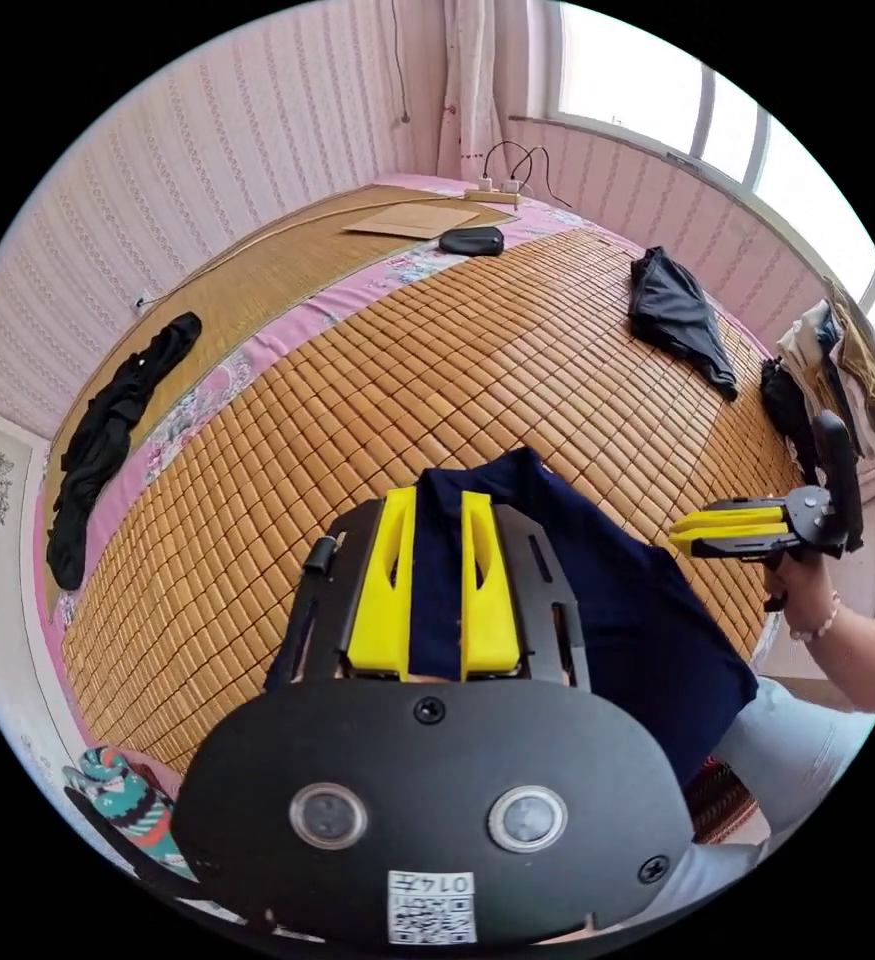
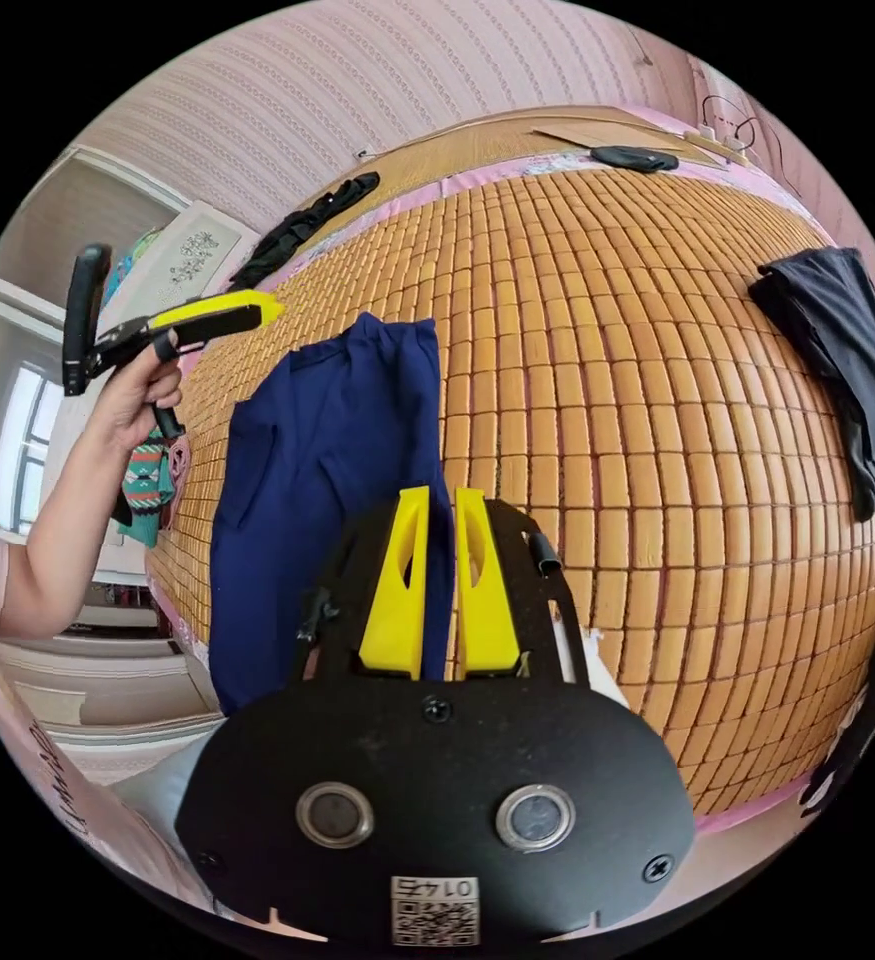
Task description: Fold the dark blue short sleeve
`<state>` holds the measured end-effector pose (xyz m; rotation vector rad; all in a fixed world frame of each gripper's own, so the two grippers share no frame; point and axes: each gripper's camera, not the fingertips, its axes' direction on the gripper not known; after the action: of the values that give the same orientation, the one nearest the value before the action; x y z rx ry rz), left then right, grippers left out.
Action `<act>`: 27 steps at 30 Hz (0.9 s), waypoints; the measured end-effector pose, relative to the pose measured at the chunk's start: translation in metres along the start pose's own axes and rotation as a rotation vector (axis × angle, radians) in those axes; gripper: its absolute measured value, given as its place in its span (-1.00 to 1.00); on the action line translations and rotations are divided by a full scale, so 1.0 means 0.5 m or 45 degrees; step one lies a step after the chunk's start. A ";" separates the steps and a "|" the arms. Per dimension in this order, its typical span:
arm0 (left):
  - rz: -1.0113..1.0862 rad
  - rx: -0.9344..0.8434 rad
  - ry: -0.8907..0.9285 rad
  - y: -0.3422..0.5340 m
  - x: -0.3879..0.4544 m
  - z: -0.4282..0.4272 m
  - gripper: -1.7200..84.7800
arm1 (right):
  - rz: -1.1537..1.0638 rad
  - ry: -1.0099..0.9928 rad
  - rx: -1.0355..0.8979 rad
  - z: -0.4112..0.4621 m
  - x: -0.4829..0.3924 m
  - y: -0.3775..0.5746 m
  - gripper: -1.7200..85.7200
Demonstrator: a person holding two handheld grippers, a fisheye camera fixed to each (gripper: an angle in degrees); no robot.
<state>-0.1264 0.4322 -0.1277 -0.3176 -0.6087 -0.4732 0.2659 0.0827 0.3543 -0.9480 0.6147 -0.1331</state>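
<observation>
While the dark blue short sleeve [image 2: 327, 480] lies partly folded near the mat's [image 2: 657, 400] edge, my left gripper [image 2: 219, 315] hovers above it with jaws together; my right gripper [image 2: 440, 585] hangs slightly parted, empty. Next I judge a hem grab.

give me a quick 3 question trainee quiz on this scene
1. True or false: the blue shirt lies on a bamboo mat.
2. What does the black garment lie along? A) the mat's far edge B) the window sill C) the floor
3. Fill in: in the right gripper view, the left tongs are held ___ the shirt, not touching it.

Key: 1 true; 2 A; 3 above
</observation>
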 end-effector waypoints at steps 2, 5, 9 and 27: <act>-0.120 -0.010 -0.096 0.085 -0.073 -0.006 -0.80 | -0.089 -0.056 0.015 0.010 -0.003 -0.042 -0.82; -0.311 -0.050 -0.066 0.219 -0.180 -0.005 -0.81 | -0.186 0.027 -0.001 0.048 -0.011 -0.122 -0.76; -0.534 -0.043 0.071 0.375 -0.288 0.027 -0.75 | -0.178 0.035 -0.062 0.105 -0.004 -0.190 -0.72; -0.711 0.033 0.214 0.569 -0.437 0.100 -0.98 | -0.094 -0.053 -0.101 0.073 0.047 -0.258 -0.94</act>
<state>-0.1618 0.7661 -0.2640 -0.0750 -0.5342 -1.0170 0.3250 0.0242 0.4621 -1.0485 0.5496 -0.1554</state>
